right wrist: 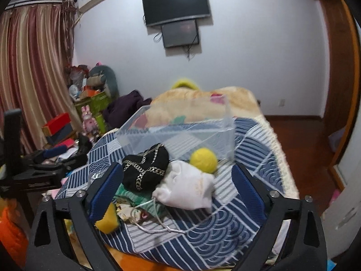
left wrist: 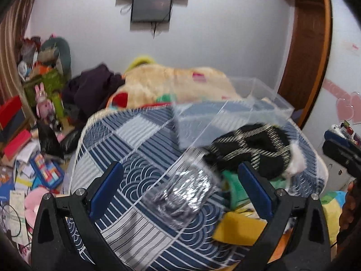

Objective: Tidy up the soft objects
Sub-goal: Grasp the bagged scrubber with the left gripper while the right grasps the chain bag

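Note:
A clear plastic box [right wrist: 180, 133] stands on a blue patterned quilt [right wrist: 203, 230]; it also shows in the left wrist view [left wrist: 237, 117]. In front of it lie a black pouch with a chain pattern [right wrist: 146, 169], a white drawstring bag [right wrist: 189, 189], a yellow ball [right wrist: 204, 159], green cloth [right wrist: 130, 195] and a yellow piece [right wrist: 108, 219]. My right gripper [right wrist: 177, 192] is open around the white bag. My left gripper [left wrist: 180, 187] is open above a shiny silver item [left wrist: 185, 192], with the black pouch [left wrist: 250, 149] to its right.
A beige plush blanket [right wrist: 198, 101] and dark clothes [right wrist: 126, 110] lie behind the box. Cluttered boxes, toys and papers [left wrist: 33, 158] fill the floor at left. A TV [right wrist: 176, 3] hangs on the wall. A wooden door frame [right wrist: 338, 67] is at right.

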Demonstrator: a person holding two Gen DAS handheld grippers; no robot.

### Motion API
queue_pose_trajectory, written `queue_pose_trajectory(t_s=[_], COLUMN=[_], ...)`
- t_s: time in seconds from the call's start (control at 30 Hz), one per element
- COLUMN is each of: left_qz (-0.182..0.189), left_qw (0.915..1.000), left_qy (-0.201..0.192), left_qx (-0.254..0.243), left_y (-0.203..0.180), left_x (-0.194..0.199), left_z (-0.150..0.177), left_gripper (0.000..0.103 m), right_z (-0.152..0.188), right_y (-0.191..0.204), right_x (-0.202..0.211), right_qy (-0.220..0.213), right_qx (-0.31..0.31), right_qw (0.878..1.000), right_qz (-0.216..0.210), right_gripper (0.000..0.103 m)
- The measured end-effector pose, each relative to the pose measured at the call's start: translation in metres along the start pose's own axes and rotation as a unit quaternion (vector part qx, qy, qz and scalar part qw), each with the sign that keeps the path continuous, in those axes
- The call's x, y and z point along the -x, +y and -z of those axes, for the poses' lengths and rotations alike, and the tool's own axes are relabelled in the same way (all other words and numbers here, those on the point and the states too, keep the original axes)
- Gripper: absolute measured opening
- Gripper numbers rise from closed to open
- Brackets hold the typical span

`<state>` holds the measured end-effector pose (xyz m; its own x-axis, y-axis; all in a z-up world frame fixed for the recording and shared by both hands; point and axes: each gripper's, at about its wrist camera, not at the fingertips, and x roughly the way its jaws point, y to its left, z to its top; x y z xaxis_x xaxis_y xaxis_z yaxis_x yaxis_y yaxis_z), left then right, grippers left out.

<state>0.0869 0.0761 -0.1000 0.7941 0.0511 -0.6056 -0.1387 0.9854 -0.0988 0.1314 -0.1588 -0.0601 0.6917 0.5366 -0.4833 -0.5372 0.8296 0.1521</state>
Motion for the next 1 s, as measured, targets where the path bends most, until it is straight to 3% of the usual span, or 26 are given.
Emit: queue_pose_trajectory(t_s=[0.2,0.27,0.33,0.4,0.43,0.47,0.53,0.63,0.77,1.0], left_qz=[0.008,0.021,0.037,0.046,0.051,0.053,0.048,0.059,0.054,0.043], left_qw=[0.9985,0.9967,0.9948,0.9936,0.9926,0.9918,0.9931,0.9930,0.9946,0.9987], left_qy=[0.054,0.078,0.094,0.103,0.110,0.116,0.106,0.102,0.087,0.023], left_qx=[0.006,0.002,-0.001,-0.002,-0.004,-0.005,-0.011,-0.015,-0.019,-0.017], left_y=[0.013,0.013,0.010,0.007,0.006,0.005,0.002,0.001,0.002,0.006], left_x=[-0.033,-0.043,-0.051,-0.056,-0.059,-0.062,-0.061,-0.055,-0.044,-0.001], left_z=[0.015,0.019,0.023,0.026,0.027,0.028,0.028,0.027,0.023,0.003], left_gripper=[0.103,0.103,0.103,0.095,0.082,0.078,0.070,0.051,0.036,0.033], right_z=[-0.002,-0.001,-0.001,0.000,0.001,0.000,0.001,0.002,-0.001,-0.017], right_y=[0.017,0.024,0.030,0.033,0.035,0.034,0.031,0.025,0.022,0.033], right_x=[-0.031,-0.040,-0.051,-0.060,-0.064,-0.068,-0.073,-0.075,-0.070,-0.045], right_qy=[0.024,0.035,0.054,0.073,0.082,0.088,0.101,0.109,0.100,0.054], right_qx=[0.019,0.028,0.037,0.048,0.052,0.053,0.051,0.041,0.028,0.035], right_qw=[0.999,0.998,0.996,0.995,0.994,0.993,0.992,0.992,0.993,0.995], right_qz=[-0.033,-0.044,-0.053,-0.051,-0.049,-0.048,-0.046,-0.045,-0.054,-0.071], right_gripper=[0.094,0.089,0.076,0.069,0.061,0.056,0.034,0.018,0.013,0.010])
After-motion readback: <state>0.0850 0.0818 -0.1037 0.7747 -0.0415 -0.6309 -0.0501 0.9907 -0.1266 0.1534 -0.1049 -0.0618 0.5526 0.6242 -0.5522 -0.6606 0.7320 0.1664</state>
